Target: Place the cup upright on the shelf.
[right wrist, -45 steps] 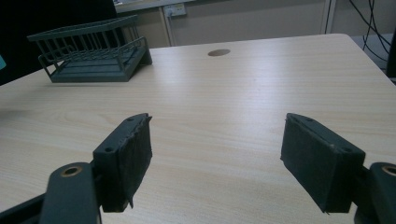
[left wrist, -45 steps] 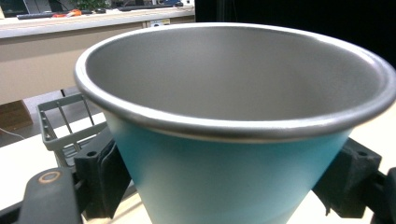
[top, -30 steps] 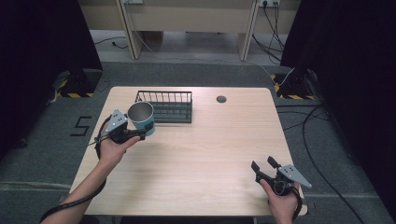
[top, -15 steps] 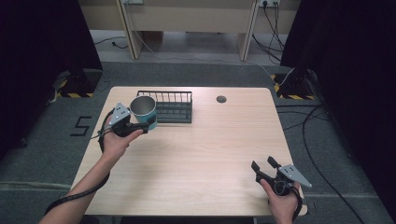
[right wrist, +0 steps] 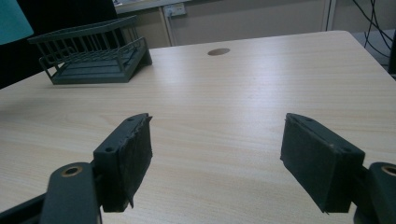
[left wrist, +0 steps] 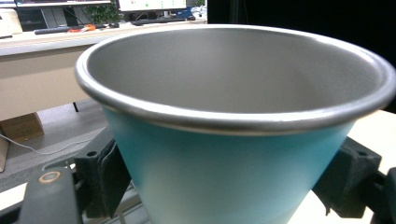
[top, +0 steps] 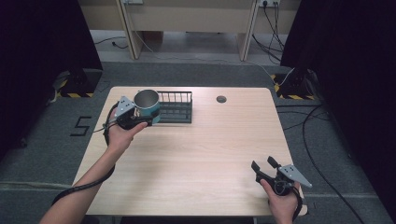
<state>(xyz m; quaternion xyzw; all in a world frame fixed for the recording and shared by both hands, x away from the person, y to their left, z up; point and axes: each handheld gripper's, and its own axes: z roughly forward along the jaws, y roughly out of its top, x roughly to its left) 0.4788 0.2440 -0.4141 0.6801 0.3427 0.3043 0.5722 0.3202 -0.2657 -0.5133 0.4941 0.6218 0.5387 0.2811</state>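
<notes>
A teal cup [top: 148, 106] with a bare steel inside is held upright in the air by my left gripper [top: 135, 116], shut on its sides, at the left end of the dark wire rack [top: 176, 108]. In the left gripper view the cup [left wrist: 233, 140] stands close up, with a black pad [left wrist: 109, 175] pressed on each flank. My right gripper [top: 265, 166] rests low over the table's near right corner, open, with nothing between its pads [right wrist: 133, 156]. From the right gripper view the rack [right wrist: 93, 58] lies far off at the left.
The wooden table [top: 201, 154] has a round cable hole [top: 221, 99] behind the rack's right side. Cables trail on the floor beyond the table's right edge. Dark curtains stand at both sides.
My left gripper has carried the cup up and toward the rack's left end. The right gripper has stayed where it was.
</notes>
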